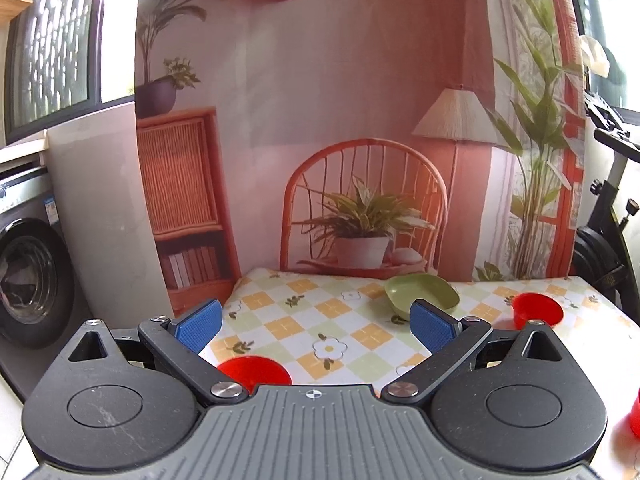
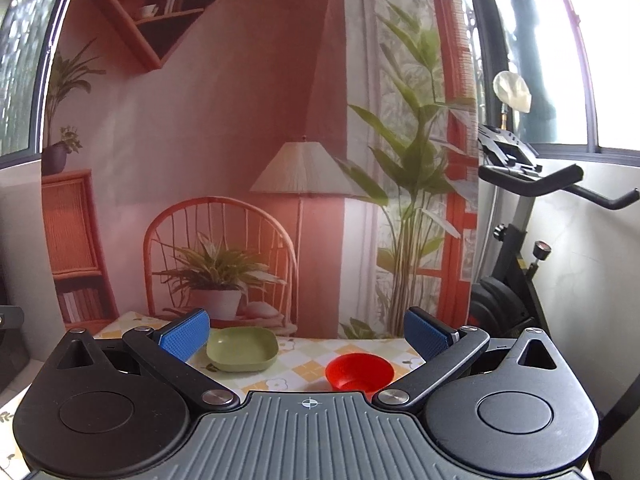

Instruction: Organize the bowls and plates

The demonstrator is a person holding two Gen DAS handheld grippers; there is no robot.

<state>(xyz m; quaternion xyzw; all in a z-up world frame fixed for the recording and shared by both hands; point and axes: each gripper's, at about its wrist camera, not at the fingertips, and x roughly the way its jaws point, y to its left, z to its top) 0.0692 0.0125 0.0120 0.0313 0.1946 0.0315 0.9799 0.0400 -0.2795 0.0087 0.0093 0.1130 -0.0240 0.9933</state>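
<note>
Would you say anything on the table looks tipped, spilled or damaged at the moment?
Only the green dish stands out: it appears tilted, near rim lifted. The red bowls sit upright, nothing has spilled, and both grippers are open and empty.

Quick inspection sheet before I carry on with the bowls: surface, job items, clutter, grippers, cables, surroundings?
Surface: table with checked floral cloth.
Job's things: green dish at the back; red bowl right; another red bowl near the left gripper; red item cut off at the frame edge.
Clutter: nothing seen.
Grippers: left gripper open, empty; right gripper open, empty.
Cables: nothing seen.
Surroundings: printed backdrop, washing machine, exercise bike.
</note>
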